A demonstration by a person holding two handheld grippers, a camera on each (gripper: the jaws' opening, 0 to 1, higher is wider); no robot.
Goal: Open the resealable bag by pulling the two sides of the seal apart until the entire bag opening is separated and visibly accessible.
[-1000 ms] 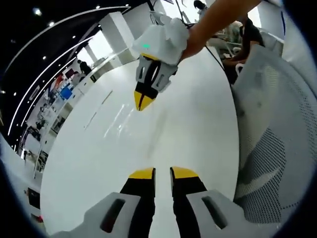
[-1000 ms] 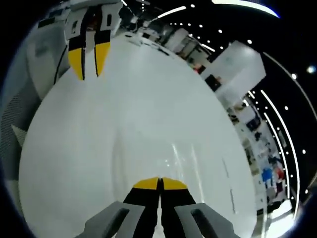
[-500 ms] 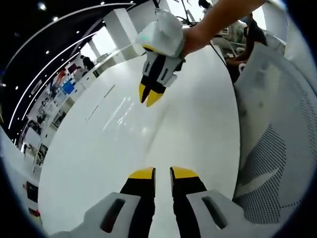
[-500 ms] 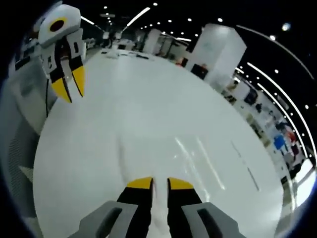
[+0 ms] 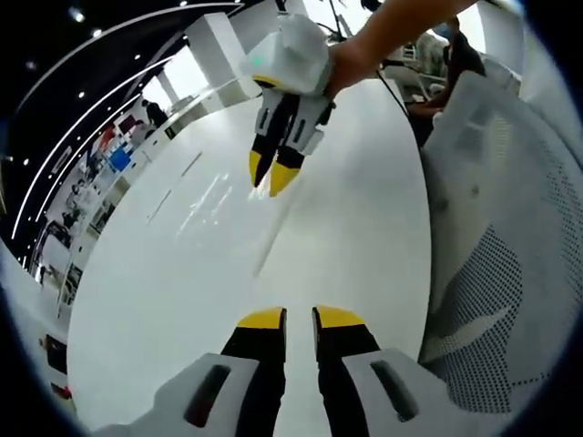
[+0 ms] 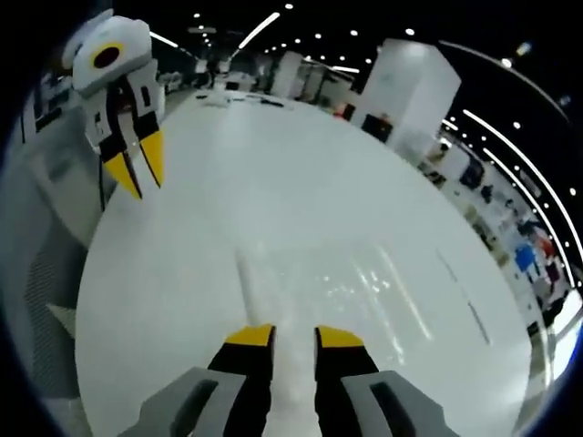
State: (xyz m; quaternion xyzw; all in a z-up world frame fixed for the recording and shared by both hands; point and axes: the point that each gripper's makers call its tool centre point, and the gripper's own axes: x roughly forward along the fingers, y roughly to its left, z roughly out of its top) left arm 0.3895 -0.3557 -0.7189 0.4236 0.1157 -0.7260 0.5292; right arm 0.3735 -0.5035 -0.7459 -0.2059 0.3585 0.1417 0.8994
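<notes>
Count: two grippers, one bag, one table, one mesh chair.

In the left gripper view, the left gripper (image 5: 300,318) stands nearest, over the white table (image 5: 164,300). Its two yellow-tipped jaws are parallel with a narrow gap, and nothing is seen between them. The gripper is released.

In the right gripper view, the right gripper (image 6: 294,336) also stands over the table (image 6: 410,382), with its jaws parted by a wider gap and nothing gripped. It is released as well.

The bag (image 6: 248,284) is clear and hard to make out. It shows as a faint pale strip lying flat on the table, probably one edge of the bag. In the right gripper view the strip starts just ahead of the right gripper's jaws and leans toward its left jaw. In the left gripper view the bag (image 5: 271,246) shows as a thin line between the two grippers, not touched by either.

Farther on in the left gripper view, the right gripper (image 5: 271,175) hangs tips down above the table, held by a hand (image 5: 346,66). In the right gripper view the left gripper (image 6: 137,167) hangs likewise, jaws apart.

The mesh chair (image 5: 492,273) stands beside the table edge. Beyond it a person (image 5: 451,64) sits in the background.
</notes>
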